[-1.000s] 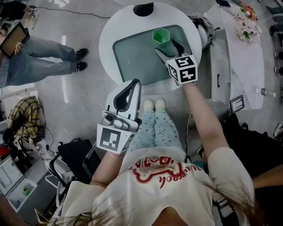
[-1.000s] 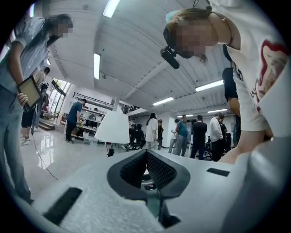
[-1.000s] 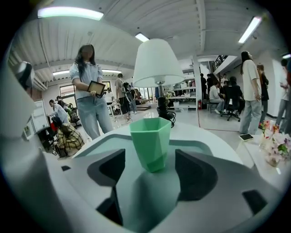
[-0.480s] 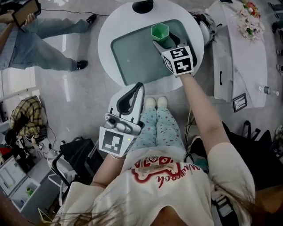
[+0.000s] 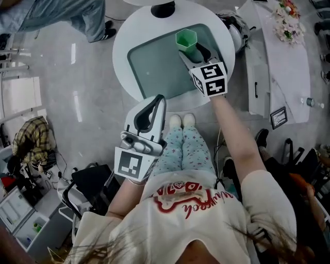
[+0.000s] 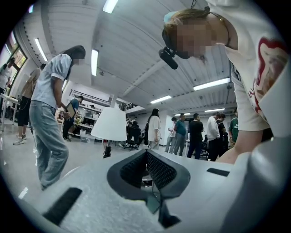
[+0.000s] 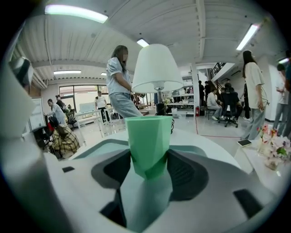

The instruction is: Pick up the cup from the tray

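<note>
At upper centre, our right gripper (image 5: 192,51) is closing its jaws around the green faceted cup (image 5: 186,39) standing on the tray (image 5: 154,69); an off-centre squeeze could tip it. Our left gripper (image 5: 159,99) hangs closed, empty.

The right hand-held gripper (image 5: 190,50) has pushed forward toward 12 o'clock. The green cup (image 5: 186,38), formerly just ahead of its tips, now stands between its closing jaws. The bystander in jeans (image 5: 77,13) has moved off to 11 o'clock.
</note>
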